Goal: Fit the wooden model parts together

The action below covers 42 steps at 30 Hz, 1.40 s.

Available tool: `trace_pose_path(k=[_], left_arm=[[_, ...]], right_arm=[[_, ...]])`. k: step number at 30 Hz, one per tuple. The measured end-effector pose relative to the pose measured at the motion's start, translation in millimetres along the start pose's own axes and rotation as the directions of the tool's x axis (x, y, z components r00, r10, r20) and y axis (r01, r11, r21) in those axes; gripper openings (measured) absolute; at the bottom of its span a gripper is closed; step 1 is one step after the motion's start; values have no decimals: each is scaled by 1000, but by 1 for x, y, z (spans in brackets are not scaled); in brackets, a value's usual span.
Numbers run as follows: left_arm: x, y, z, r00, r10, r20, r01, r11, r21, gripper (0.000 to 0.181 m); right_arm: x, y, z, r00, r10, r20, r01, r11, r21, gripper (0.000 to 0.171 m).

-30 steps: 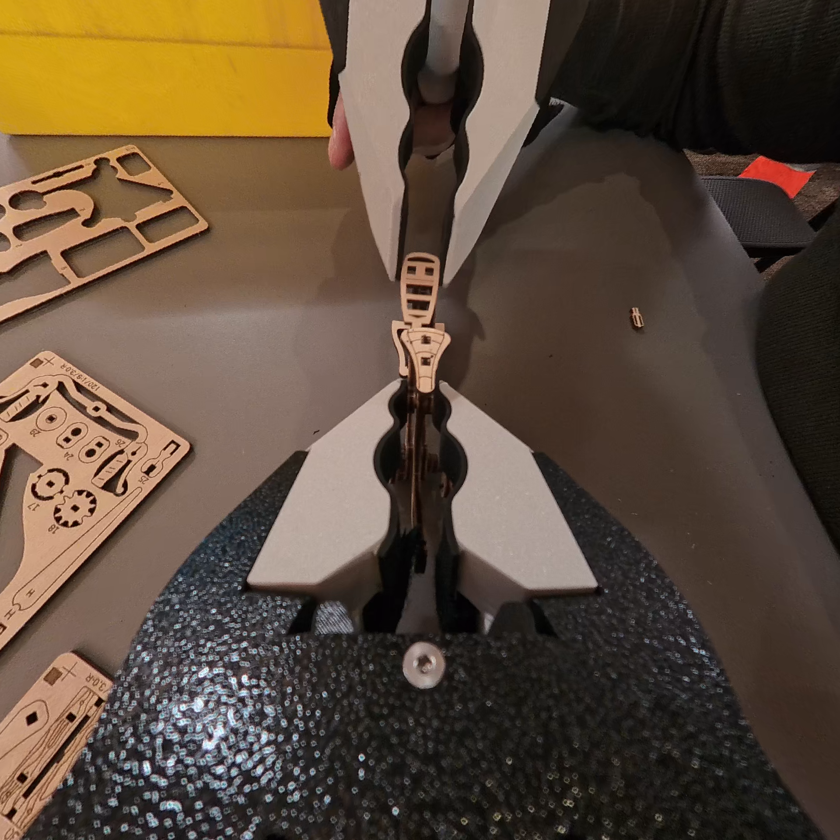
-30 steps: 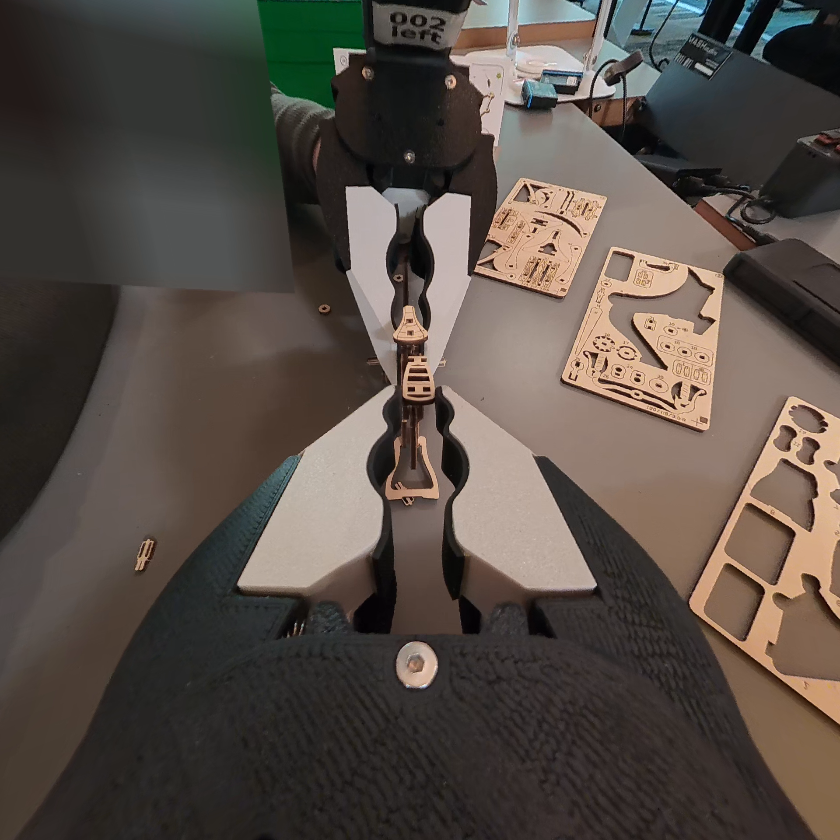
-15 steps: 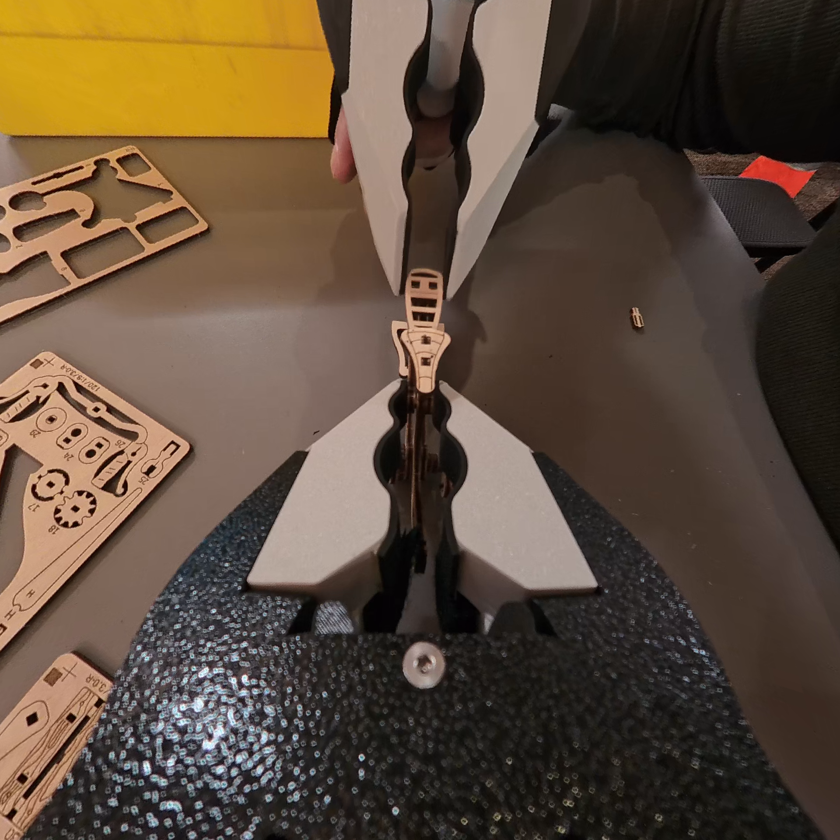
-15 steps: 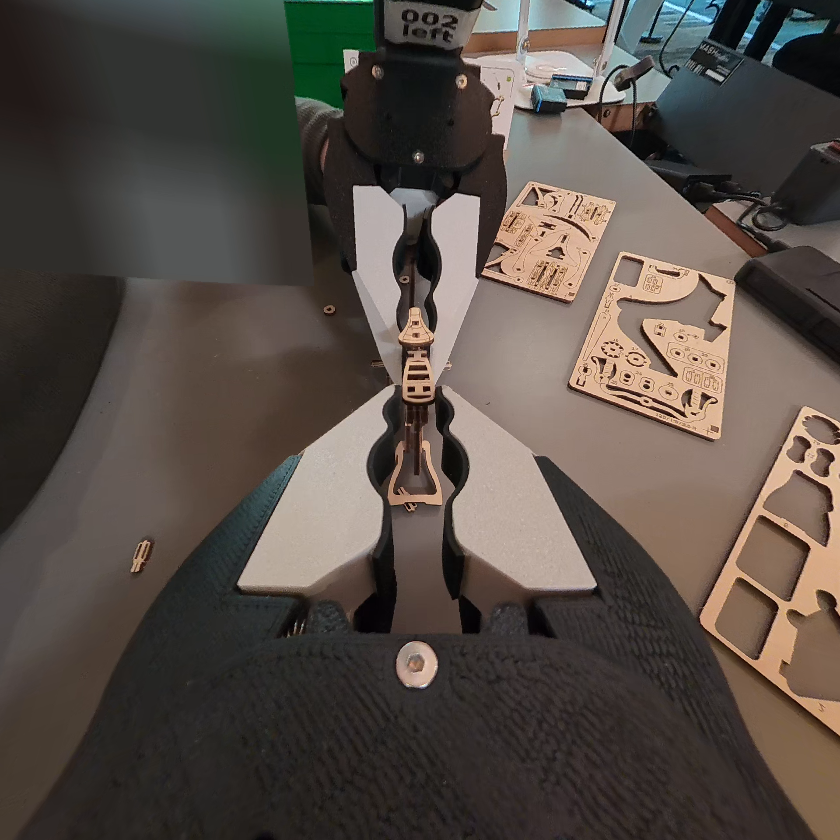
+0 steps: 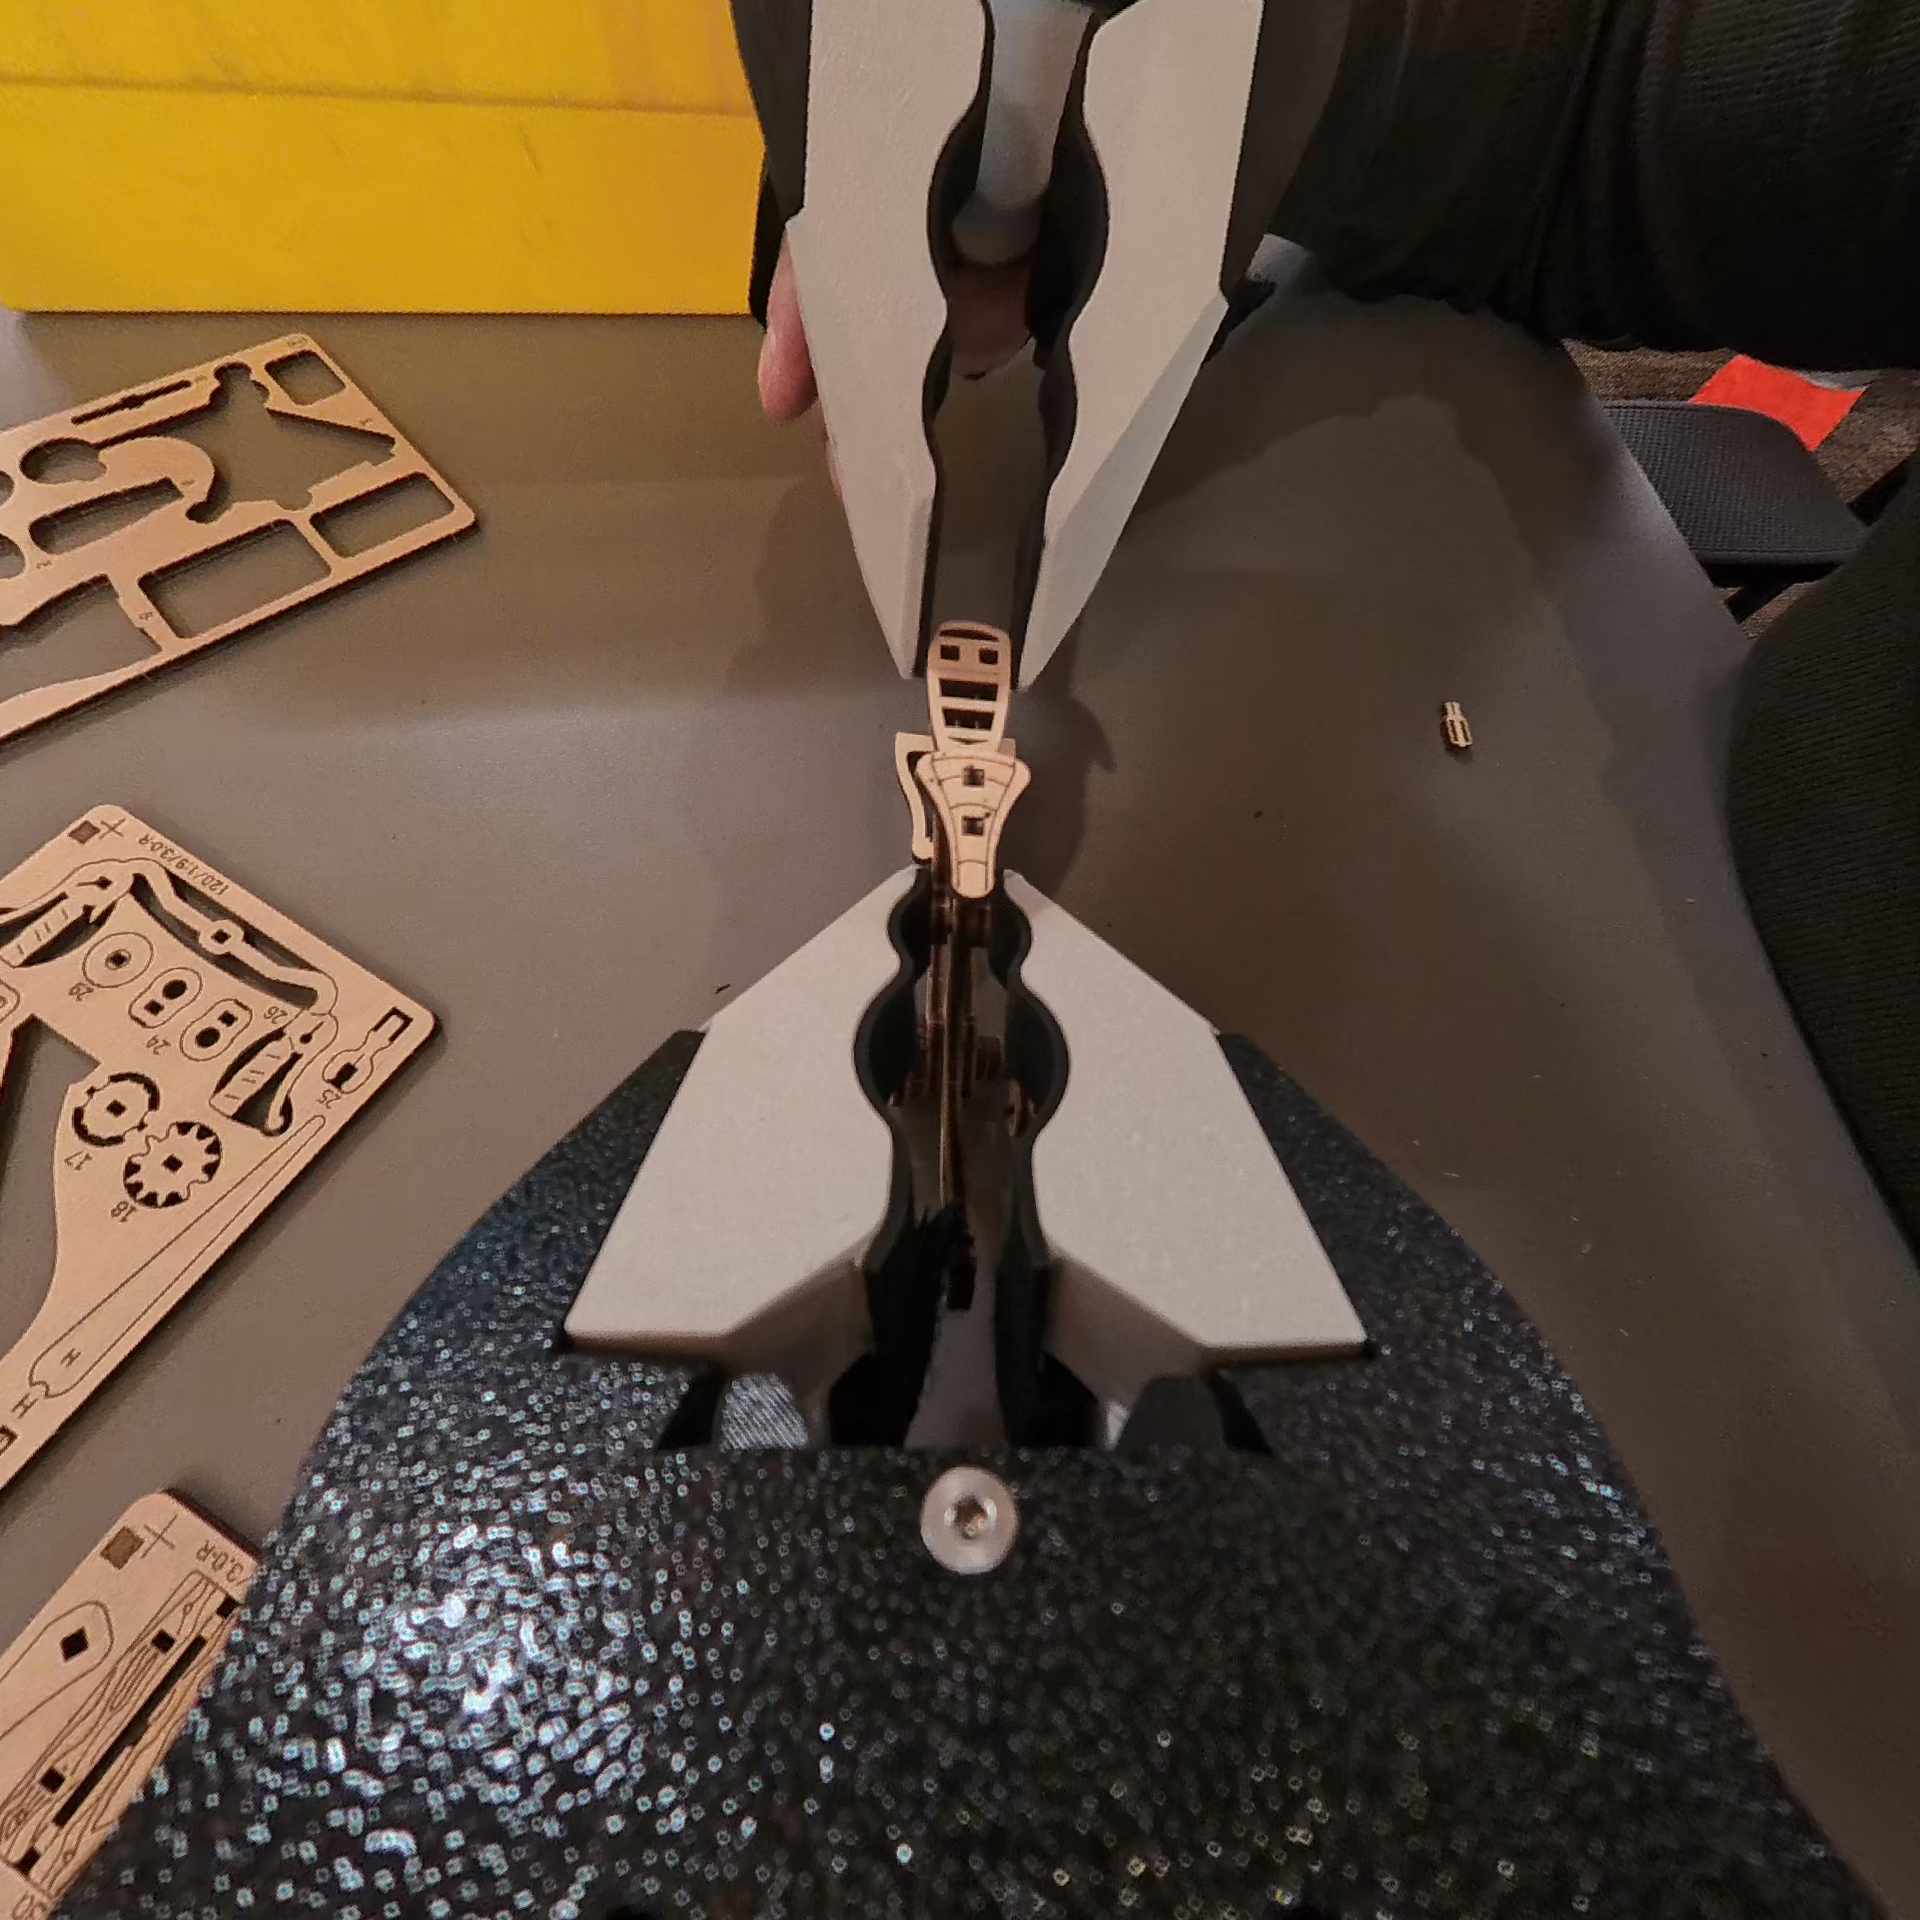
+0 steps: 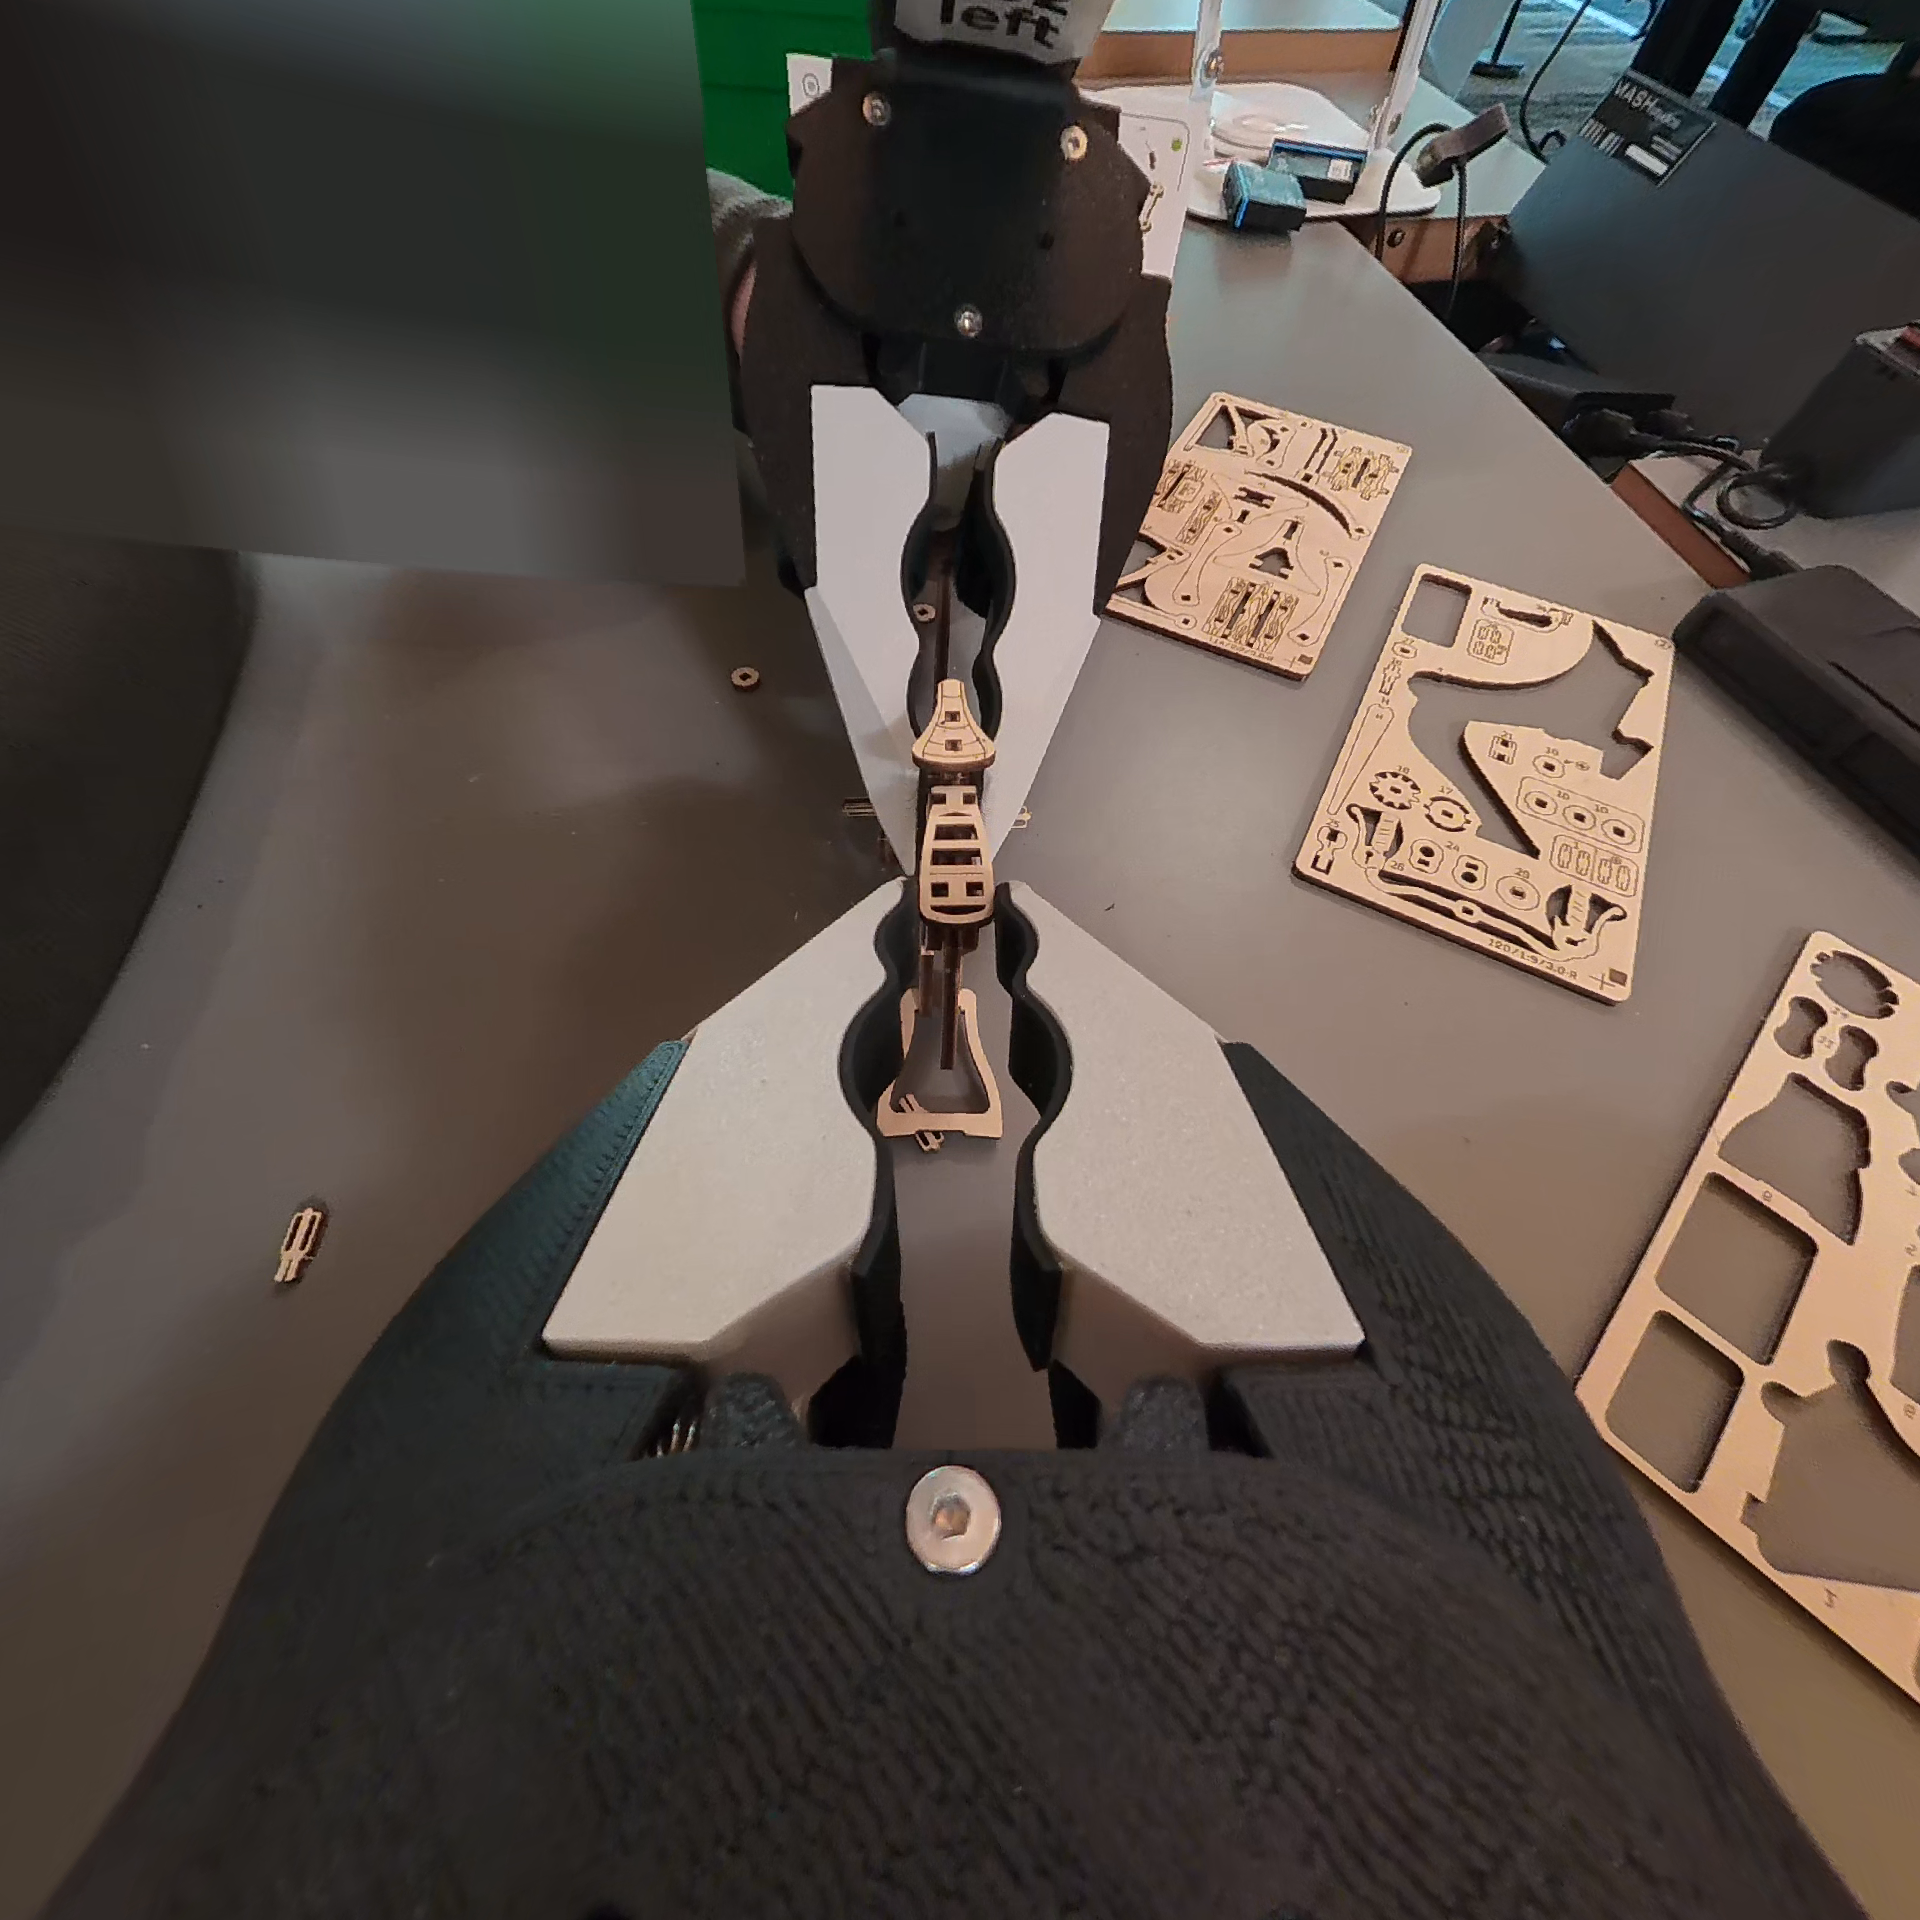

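My two grippers meet tip to tip over the grey table (image 5: 1351,935). My left gripper (image 5: 961,888) is shut on a small wooden model assembly whose flared plate (image 5: 966,821) sticks out of its tips. My right gripper (image 6: 951,899) is shut on another wooden assembly with a slotted plate (image 6: 954,862) at its tips and a frame piece (image 6: 940,1086) between its fingers. The slotted plate (image 5: 968,686) touches the flared plate (image 6: 954,740). I cannot tell whether they are locked together. The right gripper (image 5: 966,665) comes in from above in the left wrist view.
Laser-cut wooden sheets lie to the left (image 5: 208,499) (image 5: 177,1091) (image 5: 94,1683), and also show in the right wrist view (image 6: 1257,540) (image 6: 1496,790) (image 6: 1787,1299). Small loose parts (image 5: 1458,724) (image 6: 299,1242) lie on the table. A yellow box (image 5: 364,156) stands behind. Less than 4 cm separates the two grippers' tips.
The right gripper has shifted slightly, so the left gripper sits higher and larger in its view. The two parts have stayed pressed tip to tip. Both grips are unchanged.
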<state>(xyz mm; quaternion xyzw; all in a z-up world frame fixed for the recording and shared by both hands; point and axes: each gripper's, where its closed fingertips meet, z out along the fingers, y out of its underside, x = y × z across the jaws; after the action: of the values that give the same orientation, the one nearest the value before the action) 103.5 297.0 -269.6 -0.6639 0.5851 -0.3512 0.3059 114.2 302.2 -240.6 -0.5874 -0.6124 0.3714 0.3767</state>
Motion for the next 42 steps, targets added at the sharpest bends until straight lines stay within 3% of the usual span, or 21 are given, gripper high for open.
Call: trace_pose_path(k=[30,33,42], left_arm=[[0,0,0,1000,-2,-1,2,1000,2,8],[0,0,0,1000,-1,0,1,1000,1,8],[0,0,1,1000,-13,-3,13,1000,5,8]], right_arm=[[5,-10,-10,999,-35,-35,37,998,49,17],[16,-23,-18,992,-31,-126,45,992,114,1],[7,-8,-6,999,-5,-53,9,998,67,0]])
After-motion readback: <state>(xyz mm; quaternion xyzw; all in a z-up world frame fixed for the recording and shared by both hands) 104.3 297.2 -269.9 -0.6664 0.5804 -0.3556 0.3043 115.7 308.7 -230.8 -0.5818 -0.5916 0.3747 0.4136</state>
